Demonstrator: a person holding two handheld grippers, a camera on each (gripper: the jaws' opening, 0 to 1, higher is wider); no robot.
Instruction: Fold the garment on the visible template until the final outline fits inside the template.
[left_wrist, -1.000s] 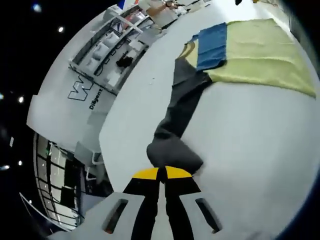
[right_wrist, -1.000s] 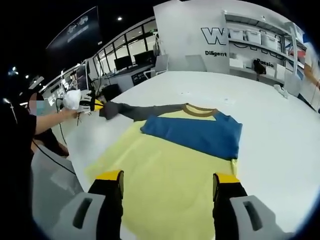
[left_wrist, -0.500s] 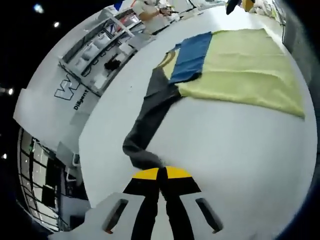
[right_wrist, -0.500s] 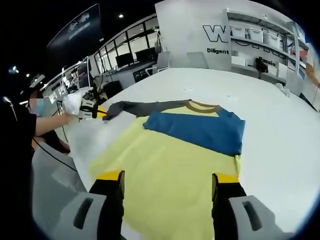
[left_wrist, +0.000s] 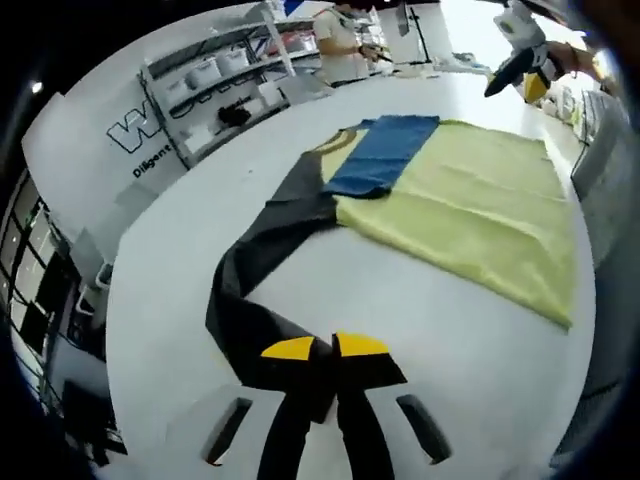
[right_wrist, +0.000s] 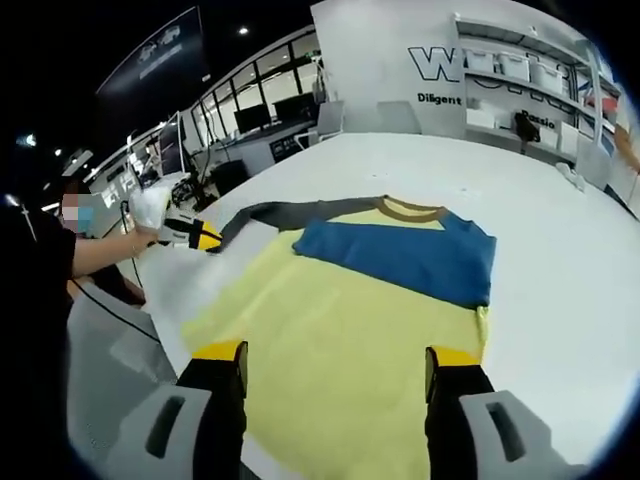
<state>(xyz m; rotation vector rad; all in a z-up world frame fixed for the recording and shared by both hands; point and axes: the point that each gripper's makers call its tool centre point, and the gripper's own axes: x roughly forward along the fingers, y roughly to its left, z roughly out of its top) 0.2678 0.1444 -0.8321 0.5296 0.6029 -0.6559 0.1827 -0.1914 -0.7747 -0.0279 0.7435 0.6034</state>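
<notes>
The left gripper (left_wrist: 322, 350) clamps the grey sleeve (left_wrist: 262, 262); carry it flat over the shirt (right_wrist: 350, 320) beside the blue sleeve (right_wrist: 400, 258). The right gripper (right_wrist: 335, 365) hangs released.

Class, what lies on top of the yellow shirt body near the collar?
A folded blue sleeve lies across the yellow body below the collar. The fabric beneath it is hidden.
</notes>
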